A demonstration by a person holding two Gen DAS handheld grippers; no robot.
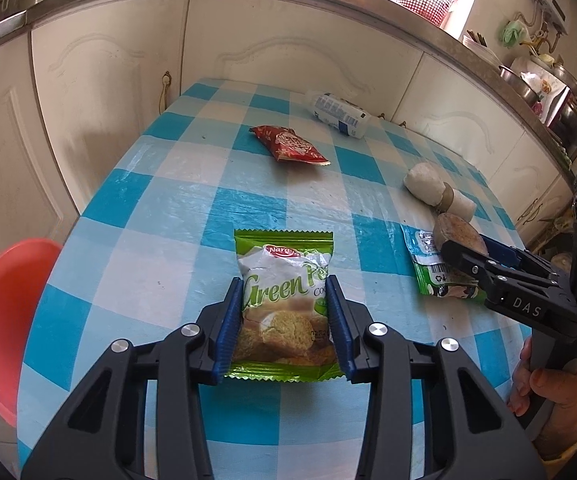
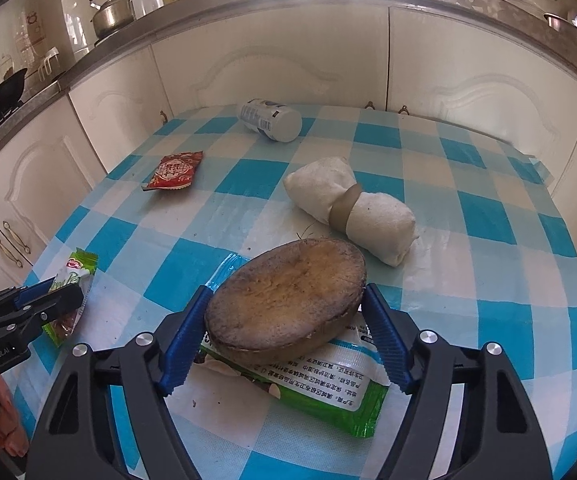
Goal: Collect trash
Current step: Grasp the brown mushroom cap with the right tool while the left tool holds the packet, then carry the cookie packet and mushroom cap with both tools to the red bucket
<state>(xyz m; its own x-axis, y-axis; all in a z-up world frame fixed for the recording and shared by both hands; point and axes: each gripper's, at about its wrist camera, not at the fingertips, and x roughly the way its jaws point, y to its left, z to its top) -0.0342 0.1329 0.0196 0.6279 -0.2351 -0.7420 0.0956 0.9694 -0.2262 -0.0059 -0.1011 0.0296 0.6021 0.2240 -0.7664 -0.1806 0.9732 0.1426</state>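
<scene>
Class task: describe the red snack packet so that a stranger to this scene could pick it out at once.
Start at the blue-and-white checked table. Towards its far end, just nearer than the toppled white bottle, lies the red packet, flat and alone. It is the only red wrapper; the other packets are green.

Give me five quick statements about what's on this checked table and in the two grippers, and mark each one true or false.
1. The left gripper has the green cookie packet between its blue pads. True.
2. The brown disc between the right gripper's fingers rests on a green and white wrapper. True.
3. The white bottle stands upright. False: it lies on its side at the far end of the checked tablecloth.
4. The red sachet is inside the red bowl. False: it lies on the tablecloth; the bowl sits off the table's edge.
5. A band wraps the white cloth roll. True.
</scene>
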